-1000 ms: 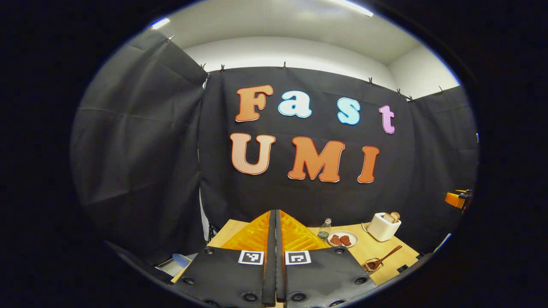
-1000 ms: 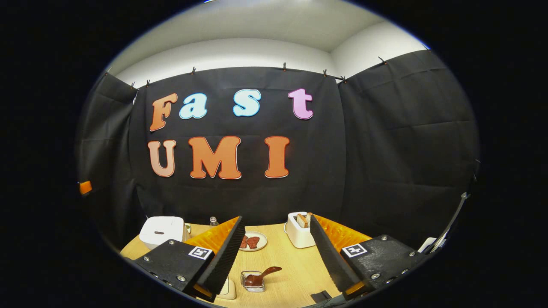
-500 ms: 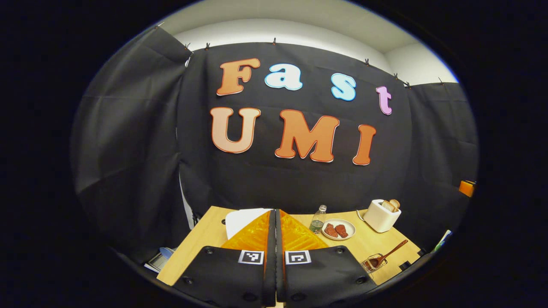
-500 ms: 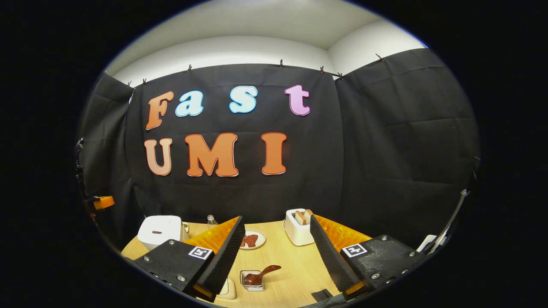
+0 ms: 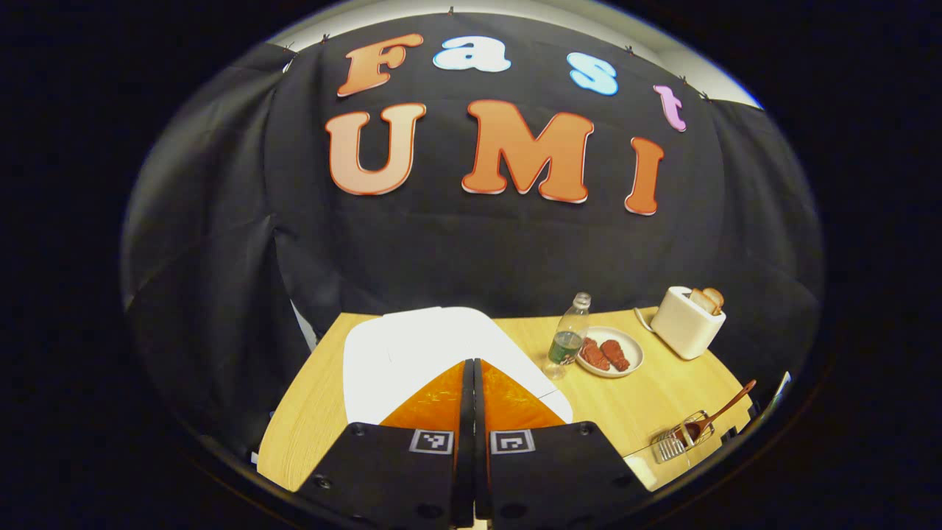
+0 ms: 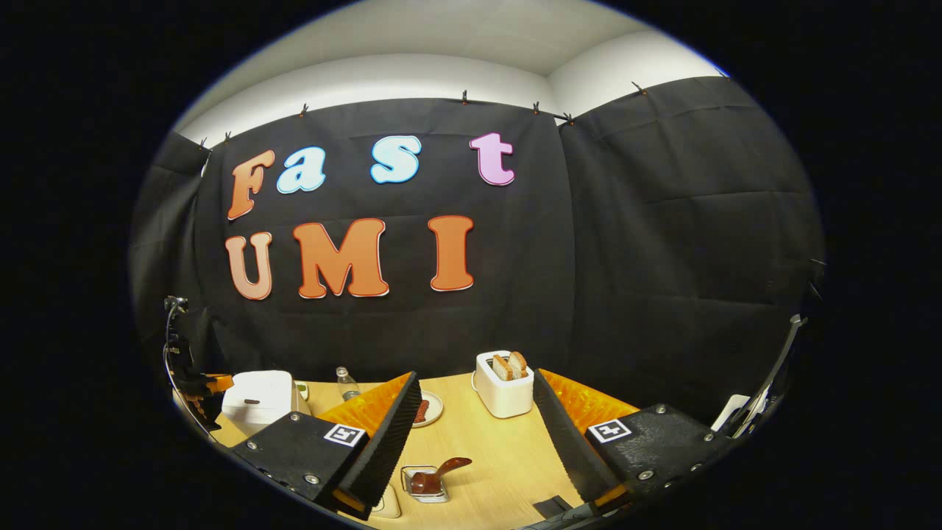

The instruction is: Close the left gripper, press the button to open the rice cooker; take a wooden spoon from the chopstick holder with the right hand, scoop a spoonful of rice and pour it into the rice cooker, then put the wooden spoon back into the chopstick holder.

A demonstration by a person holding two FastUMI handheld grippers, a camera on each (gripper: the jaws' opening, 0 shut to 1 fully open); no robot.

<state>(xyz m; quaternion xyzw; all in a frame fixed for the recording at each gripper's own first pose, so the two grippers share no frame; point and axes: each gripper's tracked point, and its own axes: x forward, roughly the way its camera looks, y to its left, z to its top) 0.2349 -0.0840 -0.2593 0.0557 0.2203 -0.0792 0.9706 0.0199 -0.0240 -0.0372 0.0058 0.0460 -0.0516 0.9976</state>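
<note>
While its two fingers are pressed flat together with nothing between them, the left gripper (image 5: 472, 368) points down at the closed white rounded-square rice cooker (image 5: 412, 353), whose lid lies directly under and beyond the fingertips in the left gripper view. Whether the tips touch the lid cannot be told. To the right of those clenched jaws, near the front edge of the light wooden table (image 5: 309, 427), stands the small wire chopstick holder (image 5: 671, 444) with the brown wooden spoon (image 5: 717, 414) leaning out of it, handle up and to the right. Farther off on that side stand a clear plastic bottle (image 5: 568, 346), a white round plate with reddish pieces of food (image 5: 609, 353) just beside it, and a white toaster holding slices of bread (image 5: 689, 321).

In the right gripper view the right gripper (image 6: 475, 412) hangs above the table with its fingers spread wide and empty. Between and just below them sits the chopstick holder (image 6: 423, 486) with the wooden spoon (image 6: 436, 475). Beyond the gap stands the toaster (image 6: 504, 384). Past the left finger are the plate (image 6: 433, 406), the bottle (image 6: 344, 383) and, farther left, the rice cooker (image 6: 256, 397), with the left gripper (image 6: 202, 384) at its far side.
</note>
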